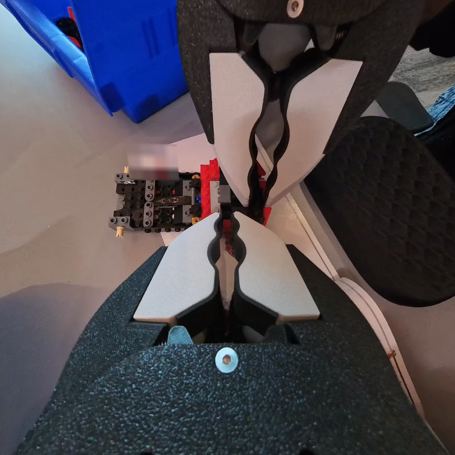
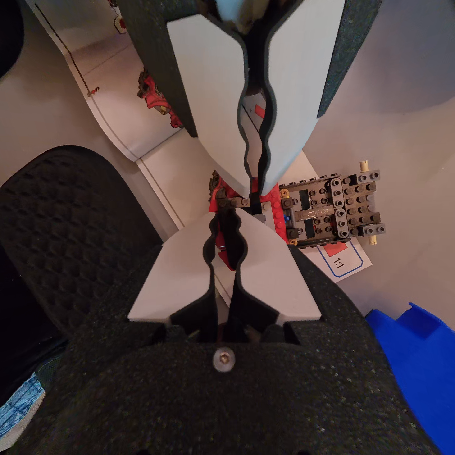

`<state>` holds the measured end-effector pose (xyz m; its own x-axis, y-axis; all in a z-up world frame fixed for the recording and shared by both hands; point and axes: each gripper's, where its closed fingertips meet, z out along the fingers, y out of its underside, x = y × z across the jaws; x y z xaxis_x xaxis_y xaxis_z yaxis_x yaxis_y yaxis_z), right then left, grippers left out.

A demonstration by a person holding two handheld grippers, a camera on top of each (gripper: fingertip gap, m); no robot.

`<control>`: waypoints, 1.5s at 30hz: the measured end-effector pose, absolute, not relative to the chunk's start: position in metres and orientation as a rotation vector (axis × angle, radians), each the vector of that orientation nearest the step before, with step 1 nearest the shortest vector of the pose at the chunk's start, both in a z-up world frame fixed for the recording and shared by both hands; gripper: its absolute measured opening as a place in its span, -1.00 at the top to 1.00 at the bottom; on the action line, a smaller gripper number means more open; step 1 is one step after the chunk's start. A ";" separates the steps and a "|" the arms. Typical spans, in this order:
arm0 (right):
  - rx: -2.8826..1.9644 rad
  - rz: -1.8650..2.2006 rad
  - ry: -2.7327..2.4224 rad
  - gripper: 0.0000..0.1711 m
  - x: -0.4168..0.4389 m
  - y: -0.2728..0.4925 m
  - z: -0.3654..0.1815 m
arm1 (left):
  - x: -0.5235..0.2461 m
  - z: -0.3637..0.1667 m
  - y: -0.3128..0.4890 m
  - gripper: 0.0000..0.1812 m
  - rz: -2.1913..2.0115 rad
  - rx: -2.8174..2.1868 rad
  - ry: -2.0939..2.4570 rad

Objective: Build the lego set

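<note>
Counter (image 1: 49, 172), grey: carries a blue bin (image 1: 128, 61), an instruction sheet (image 2: 344, 263) and the lego car (image 1: 157, 204).
Lego car: black and grey studded frame, red front end, tan axle pins; lies on the sheet.
Left gripper (image 1: 226, 215) and right gripper (image 2: 225, 213): tip to tip over the red end, each clamped on a dark piece there.

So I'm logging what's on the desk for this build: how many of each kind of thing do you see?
Grippers: 2 (left gripper, right gripper)
Lego car chassis: 1
Blue bins: 1
Instruction booklets: 1
Black mesh chairs: 1
Total: 6
</note>
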<state>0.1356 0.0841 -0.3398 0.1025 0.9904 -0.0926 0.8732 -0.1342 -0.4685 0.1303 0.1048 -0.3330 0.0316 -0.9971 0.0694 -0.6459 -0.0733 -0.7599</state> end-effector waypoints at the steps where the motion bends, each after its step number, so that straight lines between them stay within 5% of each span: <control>1: -2.087 0.568 -1.838 0.89 0.135 0.084 -0.340 | 0.130 -0.333 0.105 0.95 -0.838 -1.772 1.667; 45: -2.023 0.533 -1.816 1.00 0.139 0.085 -0.332 | 0.133 -0.311 0.102 0.90 -0.804 -1.608 1.616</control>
<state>0.1388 0.0849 -0.3325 0.0981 0.9946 -0.0337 0.8549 -0.1016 -0.5087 0.1335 0.1023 -0.3105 0.0248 -0.9981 -0.0565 -0.5574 0.0331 -0.8296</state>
